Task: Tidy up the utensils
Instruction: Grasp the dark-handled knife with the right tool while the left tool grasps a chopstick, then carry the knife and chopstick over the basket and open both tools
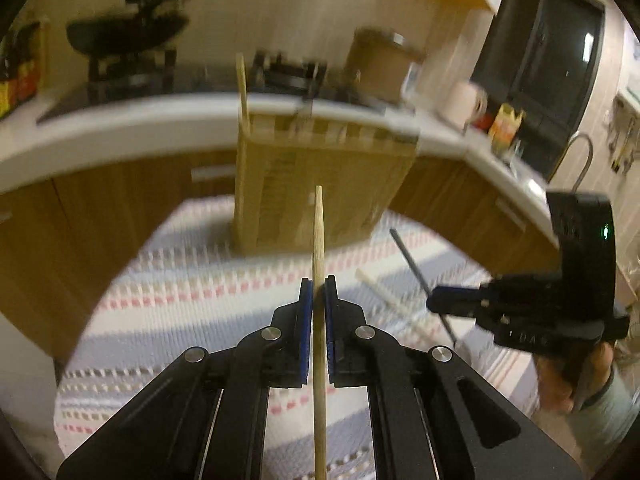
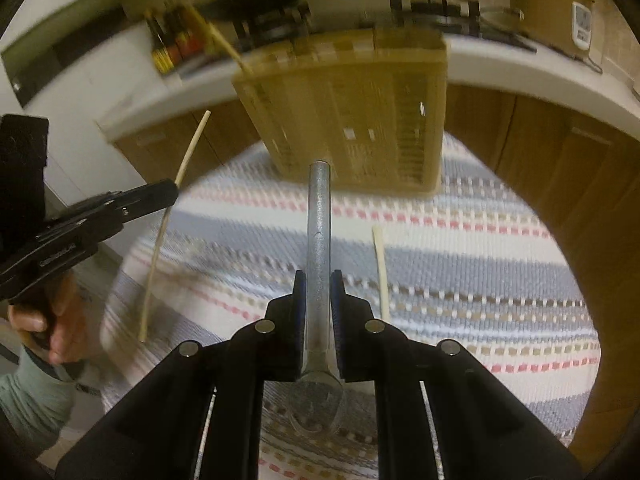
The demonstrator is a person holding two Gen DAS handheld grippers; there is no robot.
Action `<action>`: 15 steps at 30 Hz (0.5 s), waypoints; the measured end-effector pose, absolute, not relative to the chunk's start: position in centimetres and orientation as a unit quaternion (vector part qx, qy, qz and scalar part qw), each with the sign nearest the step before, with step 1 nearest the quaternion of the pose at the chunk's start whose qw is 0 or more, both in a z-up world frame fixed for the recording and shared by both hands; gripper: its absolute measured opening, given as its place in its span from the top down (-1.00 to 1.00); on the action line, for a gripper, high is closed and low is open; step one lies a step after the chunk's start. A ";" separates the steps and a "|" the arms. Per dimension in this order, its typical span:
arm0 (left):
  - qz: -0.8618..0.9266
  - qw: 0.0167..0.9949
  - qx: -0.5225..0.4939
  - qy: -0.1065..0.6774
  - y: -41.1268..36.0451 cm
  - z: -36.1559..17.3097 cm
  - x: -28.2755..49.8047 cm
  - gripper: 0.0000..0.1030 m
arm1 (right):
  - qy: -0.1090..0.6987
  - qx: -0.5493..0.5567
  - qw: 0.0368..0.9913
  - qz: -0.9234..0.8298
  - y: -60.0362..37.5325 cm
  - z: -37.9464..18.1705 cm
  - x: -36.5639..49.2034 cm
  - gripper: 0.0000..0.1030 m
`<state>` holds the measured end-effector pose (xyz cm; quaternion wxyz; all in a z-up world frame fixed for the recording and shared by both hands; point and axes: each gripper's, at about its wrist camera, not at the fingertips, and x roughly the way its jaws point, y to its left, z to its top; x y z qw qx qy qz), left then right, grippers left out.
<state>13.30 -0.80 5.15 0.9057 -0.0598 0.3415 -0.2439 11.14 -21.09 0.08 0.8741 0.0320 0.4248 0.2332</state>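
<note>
- While both hands are raised over the striped cloth (image 2: 460, 240), each set of tongs carries one utensil, so two items can go to the holder in a single trip.
- Left tongs (image 1: 319, 292): clamped together on a wooden chopstick (image 1: 319, 232). The stick runs lengthwise between the blue pads, tip pointing ahead toward the holder. Held along the finger axis, it should slide end-first into a slot.
- Right tongs (image 2: 319, 284): clamped on a metal spoon (image 2: 319, 208). The grip sits on the handle just above the bowl; the bowl lies back under the tongs and the handle end leads. Judgement: handle goes in first.
- Wooden utensil holder (image 1: 320, 184): stands upright on the cloth, straight ahead of both tongs, apart from them. Its top is split into compartments; one chopstick (image 1: 243, 92) already stands at its left corner. The held stick probably belongs beside it.
- Still on the cloth: a pale chopstick (image 2: 382, 272), lying flat just right of the spoon handle in the right wrist view. Not yet collected.
- Kitchen worktop with stove and pots lies behind; blurred, not involved.
- Risk: slot openings look narrow; a tilted approach could catch the rim.
</note>
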 end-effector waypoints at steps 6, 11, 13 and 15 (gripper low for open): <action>-0.242 0.928 -0.092 0.267 -0.1 9.0 13.4 0.93 | 0.349 0.046 0.907 0.230 -21.1 4.1 11.4 0.80; -0.238 0.944 -0.103 0.205 -0.4 12.2 14.2 0.93 | 0.286 0.061 0.932 0.214 -21.6 7.8 12.8 0.80; -0.234 0.948 -0.107 0.188 -0.6 13.3 15.0 0.93 | 0.269 0.072 0.937 0.210 -21.9 8.9 13.6 0.80; -0.218 0.954 -0.104 0.179 -1.1 14.2 15.8 0.93 | 0.243 0.087 0.944 0.204 -22.4 10.2 14.8 0.80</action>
